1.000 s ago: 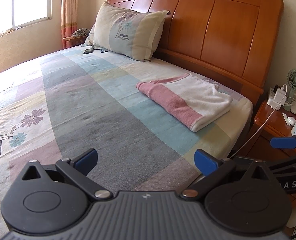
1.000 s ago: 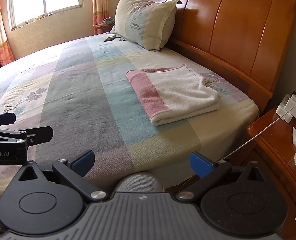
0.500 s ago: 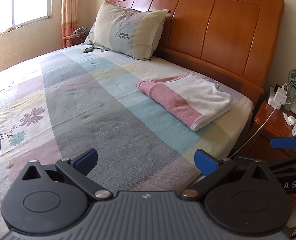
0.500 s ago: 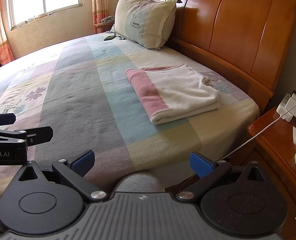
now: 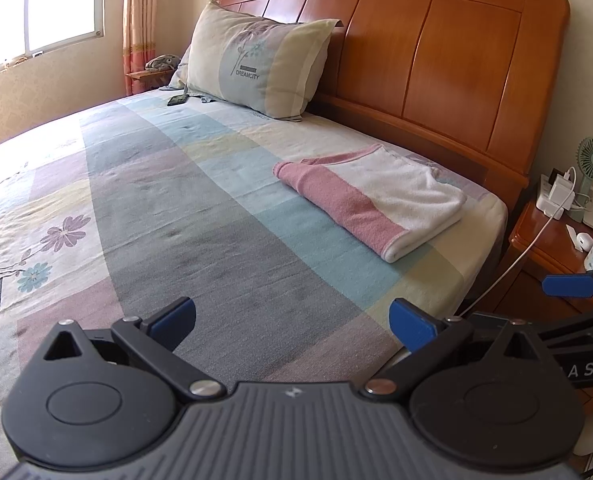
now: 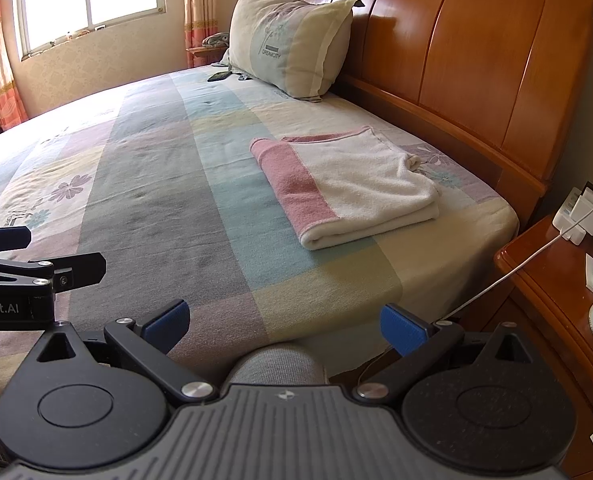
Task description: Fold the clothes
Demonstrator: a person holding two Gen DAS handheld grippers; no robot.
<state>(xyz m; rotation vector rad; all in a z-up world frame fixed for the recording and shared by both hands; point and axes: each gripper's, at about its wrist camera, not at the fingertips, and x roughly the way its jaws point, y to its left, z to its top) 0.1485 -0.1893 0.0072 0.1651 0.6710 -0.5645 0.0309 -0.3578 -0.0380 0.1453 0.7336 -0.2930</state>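
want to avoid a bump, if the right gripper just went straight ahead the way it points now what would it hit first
Probably the bed: the open right gripper aims over its near edge, and the folded towel lies further along that line. Depth is hard to judge, so it might skim the sheet first.

black ribbed tongs (image 5: 292, 322), blue fingertip pads (image 6: 400, 328), silver pivot screws, grey trouser knee (image 6: 276, 364)

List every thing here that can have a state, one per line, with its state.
left hand-held gripper: open, empty, held above the bed
right hand-held gripper: open, empty, near the bed's edge
towel: folded, lying flat on the bed, untouched
pillow: propped upright against the headboard
phone: lying flat beside the pillow
charger cable: plugged in at the power strip, trailing off the nightstand
curtain: drawn aside
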